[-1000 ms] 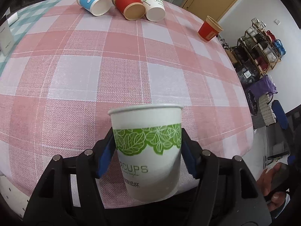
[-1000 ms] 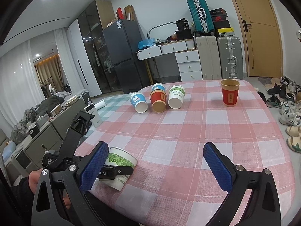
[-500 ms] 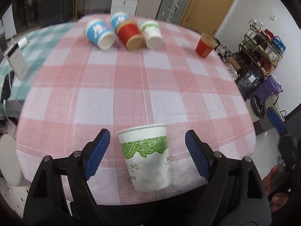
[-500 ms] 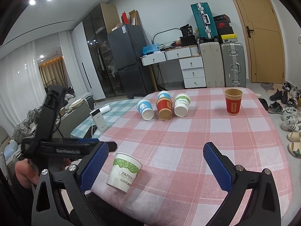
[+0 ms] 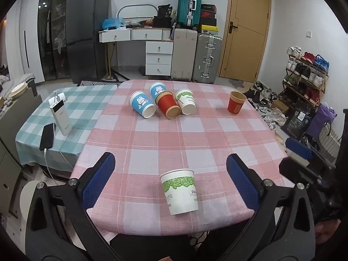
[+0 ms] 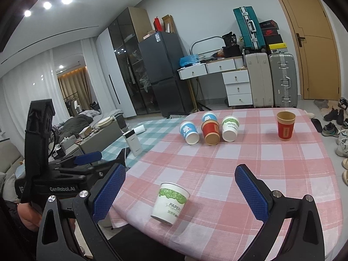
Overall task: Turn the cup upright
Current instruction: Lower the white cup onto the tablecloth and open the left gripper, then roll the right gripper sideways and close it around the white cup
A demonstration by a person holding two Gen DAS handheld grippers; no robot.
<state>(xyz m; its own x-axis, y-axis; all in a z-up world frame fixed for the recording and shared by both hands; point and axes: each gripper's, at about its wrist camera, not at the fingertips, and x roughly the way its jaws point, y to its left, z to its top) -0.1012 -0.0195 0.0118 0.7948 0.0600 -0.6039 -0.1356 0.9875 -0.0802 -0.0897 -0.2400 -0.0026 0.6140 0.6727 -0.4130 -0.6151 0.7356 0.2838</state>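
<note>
A white paper cup with a green leaf band (image 5: 180,191) stands upright near the front edge of the pink checked table (image 5: 195,139); it also shows in the right wrist view (image 6: 170,202). My left gripper (image 5: 170,181) is open and empty, pulled back behind the cup, jaws wide to either side of it. My right gripper (image 6: 181,191) is open and empty, back from the table edge. Several cups lie on their sides at the far end: two blue (image 5: 142,107), a red one (image 5: 168,105), a white-green one (image 5: 186,101). A red cup (image 5: 236,102) stands upright at the far right.
A teal checked table (image 5: 65,117) adjoins on the left with a white power bank (image 5: 61,117) and a phone (image 5: 46,136). Suitcases, drawers and a fridge stand behind. A shoe rack (image 5: 304,71) is at the right.
My left gripper opened, let go of the white-green cup, left it standing upright, and drew back and up. The right gripper also pulled back a little.
</note>
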